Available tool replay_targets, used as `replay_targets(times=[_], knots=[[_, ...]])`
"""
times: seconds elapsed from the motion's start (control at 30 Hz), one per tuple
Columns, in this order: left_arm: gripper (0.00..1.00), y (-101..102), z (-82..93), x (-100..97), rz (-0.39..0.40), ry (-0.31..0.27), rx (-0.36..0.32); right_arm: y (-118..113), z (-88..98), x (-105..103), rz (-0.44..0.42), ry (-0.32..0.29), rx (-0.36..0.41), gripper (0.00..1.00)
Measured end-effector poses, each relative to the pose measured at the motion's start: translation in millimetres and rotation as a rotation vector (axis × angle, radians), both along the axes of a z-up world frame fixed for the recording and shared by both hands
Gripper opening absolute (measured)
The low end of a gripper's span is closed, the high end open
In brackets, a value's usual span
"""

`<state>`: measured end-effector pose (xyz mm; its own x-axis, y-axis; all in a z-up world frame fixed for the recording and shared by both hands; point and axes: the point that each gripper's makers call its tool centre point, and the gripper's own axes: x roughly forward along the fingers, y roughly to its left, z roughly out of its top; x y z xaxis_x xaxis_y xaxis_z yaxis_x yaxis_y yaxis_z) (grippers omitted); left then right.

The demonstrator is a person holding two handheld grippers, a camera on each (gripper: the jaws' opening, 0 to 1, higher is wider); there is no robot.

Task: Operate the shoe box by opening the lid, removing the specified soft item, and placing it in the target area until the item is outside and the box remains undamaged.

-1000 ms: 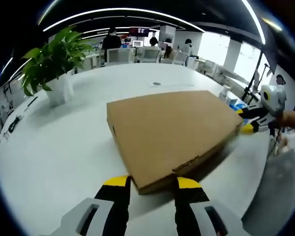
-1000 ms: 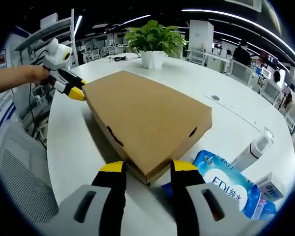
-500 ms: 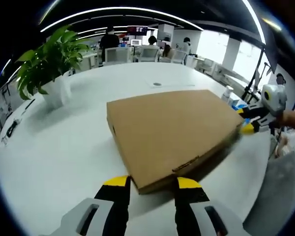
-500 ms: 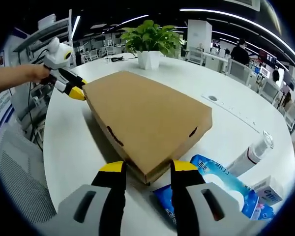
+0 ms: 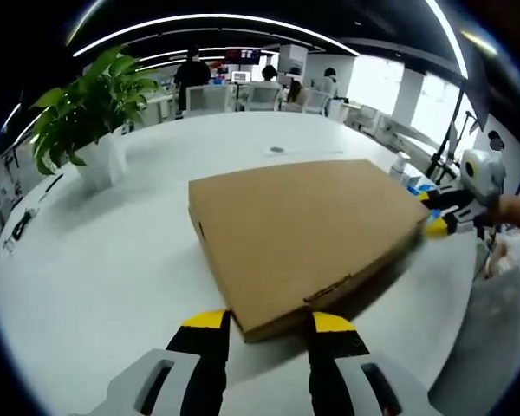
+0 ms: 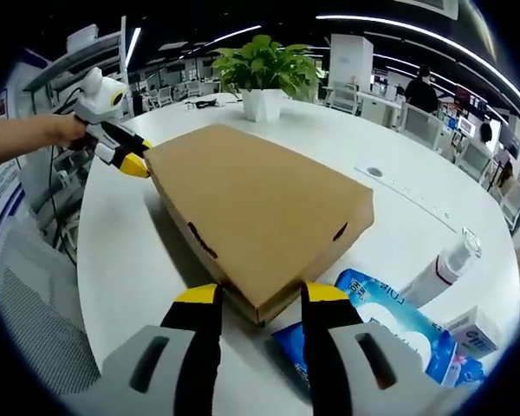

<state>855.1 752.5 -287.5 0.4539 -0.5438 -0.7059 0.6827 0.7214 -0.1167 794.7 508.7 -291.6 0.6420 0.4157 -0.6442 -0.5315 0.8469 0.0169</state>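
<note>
In the left gripper view, the left gripper (image 5: pixel 269 325) has its two yellow-tipped jaws apart, one on each side of the near corner of the shoe box (image 5: pixel 303 230). The jaws look close to the cardboard, but I cannot tell if they touch it, so they grasp nothing. The box is brown, flat and closed, and it lies in the middle of the white round table (image 5: pixel 113 251). At the far right corner of the box, the right gripper (image 5: pixel 440 212) reaches in, held by a hand (image 5: pixel 516 211). A potted plant (image 5: pixel 91 117) stands near the far left edge of the table.

In the right gripper view, the right gripper (image 6: pixel 251 299) also has its jaws spread around the nearest corner of the box (image 6: pixel 260 204), not clamping it. The lid is still shut. The left gripper (image 6: pixel 126 156) is at the far left corner of the box. Near the right edge of the table (image 6: pixel 416 221) lie a blue packet (image 6: pixel 381 325), a white bottle (image 6: pixel 442 264) and a small carton (image 6: pixel 472 334). The plant (image 6: pixel 269 74) stands at the far edge.
</note>
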Motion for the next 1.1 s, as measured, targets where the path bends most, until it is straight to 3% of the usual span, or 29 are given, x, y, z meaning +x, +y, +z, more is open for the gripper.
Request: replay_targets(times=[0.3,0.5,0.6,0.73,0.87,1.1], knots=[[0.43,-0.5,7.3,-2.4,0.039,-0.028,-0.046,0.8,6.9,-2.2,-0.029,-0.022,0.019,0.35],[0.51,3.9,21.5,-12.0,0.063,-0.071,-0.045,-5.1,26.0,-7.7,-0.050,-0.068,0.034,0.37],[0.55,1.2,34.2,-25.8,0.073,-0.081,-0.052,-14.3,32.1,-13.0,-0.074,-0.078,0.039,0.41],[0.61,3.9,34.7,-27.7,0.076,-0.107,-0.063,-28.1,37.5,-19.7,-0.115,-0.091,0.048,0.45],[0.64,0.9,45.9,-44.6,0.077,-0.131,-0.076,-46.9,48.9,-31.9,-0.161,-0.116,0.047,0.49],[0.74,-1.1,77.2,-63.2,0.093,-0.209,-0.133,-85.5,65.4,-55.3,-0.252,-0.151,0.043,0.57]])
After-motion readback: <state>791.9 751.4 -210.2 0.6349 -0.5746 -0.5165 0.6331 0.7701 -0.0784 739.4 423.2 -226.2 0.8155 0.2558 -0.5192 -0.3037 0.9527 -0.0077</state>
